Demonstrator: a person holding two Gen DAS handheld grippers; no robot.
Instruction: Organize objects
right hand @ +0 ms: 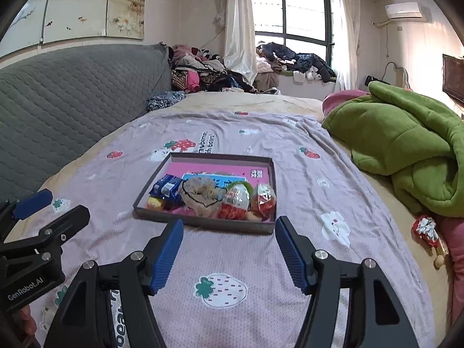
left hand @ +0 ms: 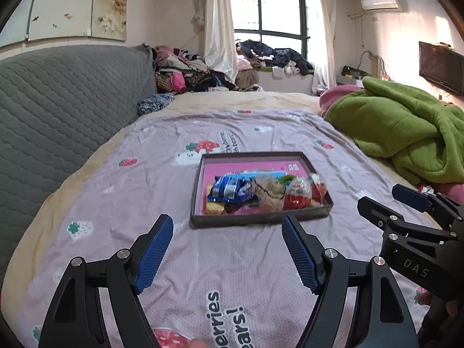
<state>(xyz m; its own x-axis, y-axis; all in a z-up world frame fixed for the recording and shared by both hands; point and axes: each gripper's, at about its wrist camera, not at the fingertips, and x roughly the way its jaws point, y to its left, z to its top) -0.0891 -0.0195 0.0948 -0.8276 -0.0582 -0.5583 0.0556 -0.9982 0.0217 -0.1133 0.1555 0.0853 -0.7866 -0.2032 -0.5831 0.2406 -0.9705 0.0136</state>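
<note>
We hold the left gripper (left hand: 227,253) and right gripper (right hand: 229,256) spread and empty, just short of the box (right hand: 203,221), where the snacks (right hand: 214,197) already sit; one red-and-white wrapped sweet (right hand: 425,229) by the green blanket (right hand: 406,145) looks left to collect.

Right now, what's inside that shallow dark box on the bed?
The box holds snacks: blue wrapped packets, a clear bag, two red-and-white egg-shaped treats and a yellow packet, on a pink liner. Anything beneath the pile is hidden.
</note>
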